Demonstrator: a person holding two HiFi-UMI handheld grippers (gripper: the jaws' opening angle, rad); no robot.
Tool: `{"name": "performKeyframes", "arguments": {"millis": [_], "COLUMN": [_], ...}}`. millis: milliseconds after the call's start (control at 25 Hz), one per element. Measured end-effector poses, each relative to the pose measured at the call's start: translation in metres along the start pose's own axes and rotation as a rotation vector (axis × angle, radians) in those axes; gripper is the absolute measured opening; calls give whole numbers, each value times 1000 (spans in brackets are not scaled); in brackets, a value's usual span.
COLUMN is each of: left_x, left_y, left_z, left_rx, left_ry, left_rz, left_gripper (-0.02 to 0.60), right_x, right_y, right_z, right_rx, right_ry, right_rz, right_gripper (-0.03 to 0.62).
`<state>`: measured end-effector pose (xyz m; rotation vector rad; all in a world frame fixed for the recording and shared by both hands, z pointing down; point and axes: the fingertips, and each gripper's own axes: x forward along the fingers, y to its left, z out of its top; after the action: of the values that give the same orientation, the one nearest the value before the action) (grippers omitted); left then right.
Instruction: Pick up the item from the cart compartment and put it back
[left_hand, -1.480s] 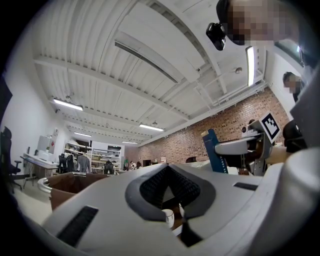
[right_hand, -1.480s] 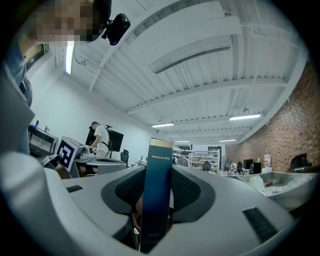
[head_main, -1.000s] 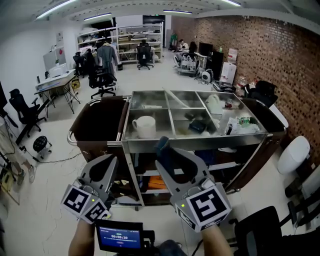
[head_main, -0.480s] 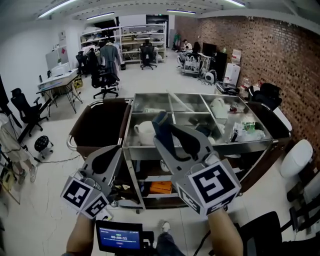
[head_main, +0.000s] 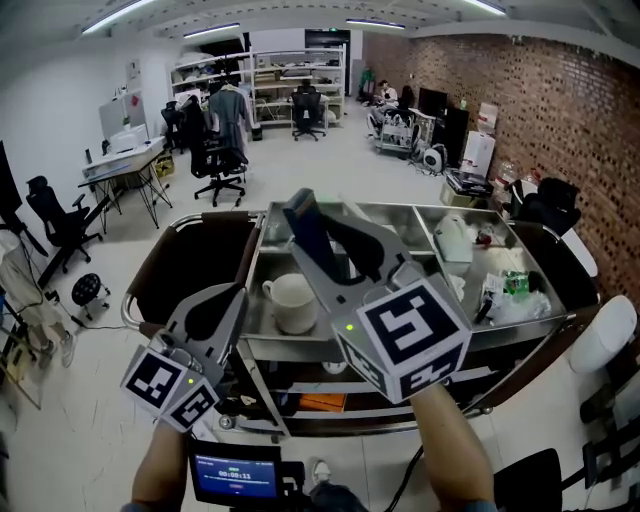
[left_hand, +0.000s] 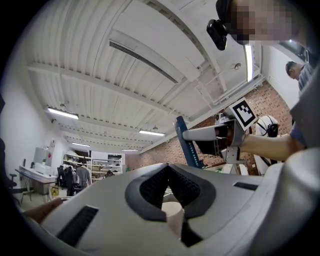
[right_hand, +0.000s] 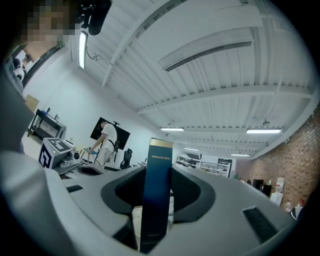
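A slim dark blue box (head_main: 302, 225) with a gold top stands upright between the jaws of my right gripper (head_main: 322, 240), which is shut on it. The box hangs above the left-middle of the steel cart tray (head_main: 300, 347). In the right gripper view the box (right_hand: 156, 190) fills the gap between the pads. The left gripper view shows the box (left_hand: 187, 145) and right gripper (left_hand: 212, 136) off to its right. My left gripper (head_main: 226, 300) stays low in front of the cart's left corner, jaws together and empty.
A white mug (head_main: 292, 300) sits in the cart's near-left compartment. A white bottle (head_main: 455, 238) and green-labelled packets (head_main: 512, 285) fill the right compartments. A dark bag (head_main: 190, 265) hangs on the cart's left end. Office chairs and desks stand behind.
My right gripper has risen with the blue box, from in front of the cart's edge to above the compartments. The cart looks nearer. The left gripper has barely shifted.
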<state>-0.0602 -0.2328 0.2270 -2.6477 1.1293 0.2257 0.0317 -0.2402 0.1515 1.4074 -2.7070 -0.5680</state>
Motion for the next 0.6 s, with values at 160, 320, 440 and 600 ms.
{"name": "performKeyframes", "arguments": {"millis": [160,320,440,600], "left_x": [27,54,70,83], "left_y": [15,29,37,49], "left_z": [-8,-14,-19,-26], "left_rx": [18,5,3,11], "left_ry": [8,14,21,38], "left_rz": [9,28,36,54], "left_gripper": [12,12,12,12], "right_x": [30,63,88,123], "right_y": [-25,-52,-73,-98], "right_z": [-17,-37,-51,-63], "right_rx": [9,7,-2,15], "right_ry": [25,68,101,137], "right_rz": [15,40,51,63], "right_gripper": [160,160,160,160]}}
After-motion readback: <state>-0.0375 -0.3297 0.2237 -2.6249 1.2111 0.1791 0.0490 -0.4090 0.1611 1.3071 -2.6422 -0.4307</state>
